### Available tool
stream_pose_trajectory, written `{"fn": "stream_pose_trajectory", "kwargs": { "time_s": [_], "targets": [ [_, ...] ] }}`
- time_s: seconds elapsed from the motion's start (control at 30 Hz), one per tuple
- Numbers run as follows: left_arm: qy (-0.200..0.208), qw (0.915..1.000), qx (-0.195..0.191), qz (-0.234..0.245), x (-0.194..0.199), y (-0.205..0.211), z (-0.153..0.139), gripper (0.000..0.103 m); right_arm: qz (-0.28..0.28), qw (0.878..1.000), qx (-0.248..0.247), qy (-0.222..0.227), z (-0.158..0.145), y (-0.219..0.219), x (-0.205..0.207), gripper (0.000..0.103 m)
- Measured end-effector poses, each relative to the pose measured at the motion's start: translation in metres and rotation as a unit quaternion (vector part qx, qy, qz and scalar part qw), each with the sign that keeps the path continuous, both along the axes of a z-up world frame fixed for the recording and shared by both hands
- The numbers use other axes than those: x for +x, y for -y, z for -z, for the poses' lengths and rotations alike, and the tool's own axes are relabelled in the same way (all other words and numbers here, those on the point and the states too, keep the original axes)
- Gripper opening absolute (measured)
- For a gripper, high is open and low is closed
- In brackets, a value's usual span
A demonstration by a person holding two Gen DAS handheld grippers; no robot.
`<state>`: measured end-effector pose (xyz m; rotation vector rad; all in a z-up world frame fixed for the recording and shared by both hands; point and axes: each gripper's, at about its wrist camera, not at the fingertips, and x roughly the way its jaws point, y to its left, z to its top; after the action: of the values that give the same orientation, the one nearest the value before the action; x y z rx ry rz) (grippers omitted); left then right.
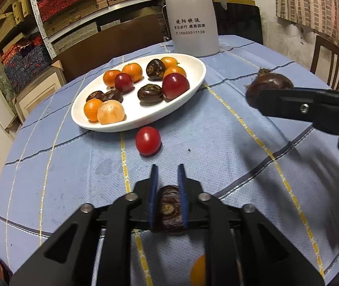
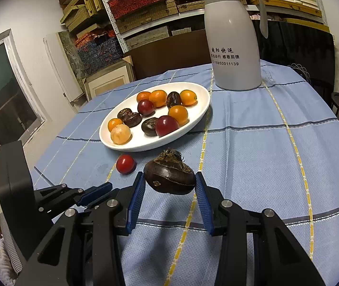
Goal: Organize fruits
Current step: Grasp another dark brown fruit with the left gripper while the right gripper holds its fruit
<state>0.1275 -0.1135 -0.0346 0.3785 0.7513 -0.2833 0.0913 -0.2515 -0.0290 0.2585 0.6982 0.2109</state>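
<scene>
- The worktop (image 2: pixel 252 147) is filling the lower frame under a blue checked cloth, with a white jug (image 2: pixel 235 40) standing at upper right.
- The plate (image 2: pixel 145 144) is sitting left of centre, above both claws, its long axis running from lower left to upper right.
- The right claw (image 2: pixel 169 190) is gripping a water chestnut (image 2: pixel 169 176) just below the plate's near rim, so it looks the nearer one.
- The left claw (image 1: pixel 168 178) is clamping a smaller dark fruit (image 1: pixel 169 208), lower in the frame.
- A tomato (image 2: pixel 125 164) is lying loose beside the plate.
</scene>
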Motion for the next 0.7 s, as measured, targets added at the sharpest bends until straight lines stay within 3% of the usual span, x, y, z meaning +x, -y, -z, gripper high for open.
{"fn": "stream_pose_trajectory", "kwargs": {
  "time_s": [0.1,0.13,0.17,0.33,0.53,0.7],
  "targets": [
    [0.002,1.0000,0.003,-0.006,0.003,-0.003,0.000,0.044,-0.001,1.000,0.001,0.001,0.000,0.000,0.000,0.043],
    [-0.001,1.0000,0.002,-0.008,0.004,-0.005,0.000,0.061,-0.001,1.000,0.001,0.002,0.000,0.000,-0.001,0.043],
    [-0.006,0.9998,-0.004,-0.016,0.007,-0.011,0.000,0.069,0.000,1.000,0.001,0.002,-0.001,0.000,-0.001,0.043],
    [-0.050,0.9964,-0.061,-0.029,0.019,-0.035,-0.001,0.069,-0.001,1.000,0.007,0.006,-0.003,0.002,-0.004,0.043],
    [-0.048,0.9980,-0.040,-0.007,0.013,-0.023,0.006,0.067,-0.007,1.000,0.013,0.009,-0.006,0.002,-0.006,0.043],
    [-0.062,0.9971,-0.043,0.013,0.013,-0.017,0.010,0.048,-0.012,1.000,0.016,0.014,-0.008,0.002,-0.009,0.043]
  ]
}}
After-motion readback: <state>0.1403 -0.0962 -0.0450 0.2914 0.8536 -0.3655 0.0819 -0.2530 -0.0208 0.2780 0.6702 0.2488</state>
